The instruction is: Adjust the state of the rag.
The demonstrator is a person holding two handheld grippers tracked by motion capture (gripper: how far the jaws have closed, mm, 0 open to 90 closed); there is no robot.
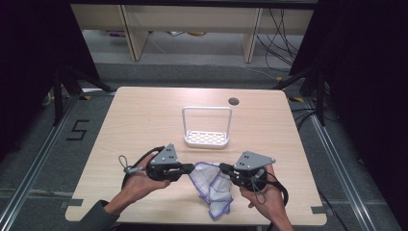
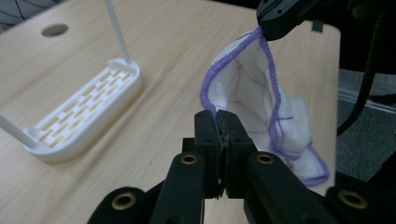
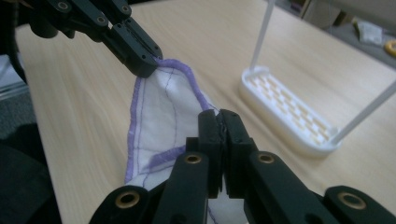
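A white cloth with a purple stitched edge hangs between my two grippers above the table's near edge. My left gripper is shut on the cloth's left upper corner, and my right gripper is shut on the right one. In the left gripper view the jaws pinch the purple hem of the cloth at my left gripper, with the other gripper's jaw tip holding the far corner. In the right gripper view the cloth sags between my right gripper and the left one beyond it.
A white slotted rack with a tall wire hoop stands mid-table just beyond the grippers, also seen as the rack and the rack. A round cable hole sits near the far edge. The wooden table has bare room around it.
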